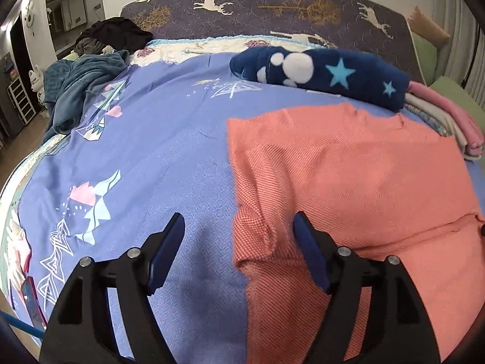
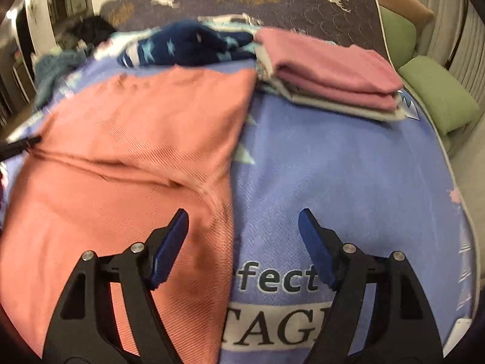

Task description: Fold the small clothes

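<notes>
Clutter first at far left: a teal blanket (image 1: pixel 78 91) and dark clothes (image 1: pixel 115 35) heaped at the bed's far left corner, none of it folded. Blue bedspread (image 1: pixel 169 157) covers the bed. Left gripper (image 1: pixel 239 227) hovers low over the salmon garment's left edge, jaws apart, nothing held; one finger is over bare bedspread, the other over cloth. Salmon garment (image 1: pixel 348 182) lies spread across the middle of the bed, mostly flat, with a seam ridge running across it and some bunching at the left edge near the gripper. Beyond it, near the headboard (image 1: pixel 272 9), a navy star-print fleece (image 1: pixel 333 69) lies rolled up. Right gripper (image 2: pixel 244 224) straddles the garment's right edge, jaws apart and empty, left finger over salmon cloth, right finger over bedspread with printed lettering. Far right, a folded stack (image 2: pixel 333 75), pink on top with grey or white pieces beneath, sits just beside the garment's far right corner. Green cushions (image 2: pixel 436 97) lie off the bed's right side.

Progress, judged: a few pieces look done, given the stack. Salmon garment looks laid out but with no fold visible yet; grasping both edges seems the step in hand. Far-left heap possibly still left.
</notes>
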Demonstrator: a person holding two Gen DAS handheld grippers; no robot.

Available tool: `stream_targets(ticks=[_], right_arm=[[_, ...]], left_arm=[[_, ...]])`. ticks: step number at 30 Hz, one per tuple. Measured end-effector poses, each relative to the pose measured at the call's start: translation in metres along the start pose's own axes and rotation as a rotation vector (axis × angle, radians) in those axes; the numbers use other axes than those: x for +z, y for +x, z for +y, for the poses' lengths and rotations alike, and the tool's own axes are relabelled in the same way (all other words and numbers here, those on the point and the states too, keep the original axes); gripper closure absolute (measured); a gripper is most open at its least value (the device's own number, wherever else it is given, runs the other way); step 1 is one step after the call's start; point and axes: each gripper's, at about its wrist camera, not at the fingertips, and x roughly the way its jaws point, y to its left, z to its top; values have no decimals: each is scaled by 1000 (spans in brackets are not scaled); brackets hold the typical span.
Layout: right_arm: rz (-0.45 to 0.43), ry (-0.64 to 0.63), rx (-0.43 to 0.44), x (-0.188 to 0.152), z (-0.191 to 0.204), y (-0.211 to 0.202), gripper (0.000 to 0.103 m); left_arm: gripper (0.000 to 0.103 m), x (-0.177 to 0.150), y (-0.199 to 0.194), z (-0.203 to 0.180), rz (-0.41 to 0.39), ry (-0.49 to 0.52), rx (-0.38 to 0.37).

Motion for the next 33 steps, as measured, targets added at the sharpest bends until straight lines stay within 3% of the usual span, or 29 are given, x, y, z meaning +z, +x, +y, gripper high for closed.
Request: stream_targets(ticks=[3, 5, 10, 11, 12, 15, 16, 17, 18, 21, 22, 24, 25, 28, 31, 33], right_arm=[[-51, 11, 86, 10, 1, -14, 27], [-52, 13, 91, 24, 4, -11, 27], [-24, 109, 146, 61, -10, 29, 27], [-9, 161, 159, 69, -20, 45, 27], [-1, 190, 167, 73, -27, 54, 27], [5, 315, 225, 84, -46, 83, 29], [-9, 321, 227, 87, -46, 90, 37], [-9, 276, 187, 89, -40, 93, 80], [3, 226, 128, 91, -34, 96, 99], [-11, 188, 15, 86, -34, 98, 103], [-11, 197, -64, 86, -39, 99, 103], [-16, 220, -88, 87, -50, 97, 103], [-16, 232, -58, 86, -53, 93, 103], [-22, 237, 16, 72, -54, 69, 89], [-43, 168, 165, 40, -38, 27, 85], [-41, 92, 204, 24, -22, 11, 68]], left_arm=[[29, 4, -12, -2, -35, -30, -80], [29, 10, -13, -6, -44, -30, -96], [29, 19, 23, -9, 17, -31, -11], [24, 17, 34, -7, 42, -30, 22], [16, 14, 42, -4, 54, -47, 17], [13, 13, 46, 8, 66, -117, -30], [12, 12, 47, 9, 68, -122, -31], [12, 12, 47, 9, 68, -123, -30], [12, 12, 46, 8, 66, -119, -26], [12, 10, 45, 6, 55, -106, -7], [12, 11, 45, 6, 55, -105, -6], [12, 12, 44, 6, 53, -102, 0], [12, 12, 43, 6, 48, -97, 10], [19, 10, 30, 0, 16, -69, 42], [20, 3, 4, -6, -21, -38, -15], [20, -7, -13, -12, -27, 13, -41]])
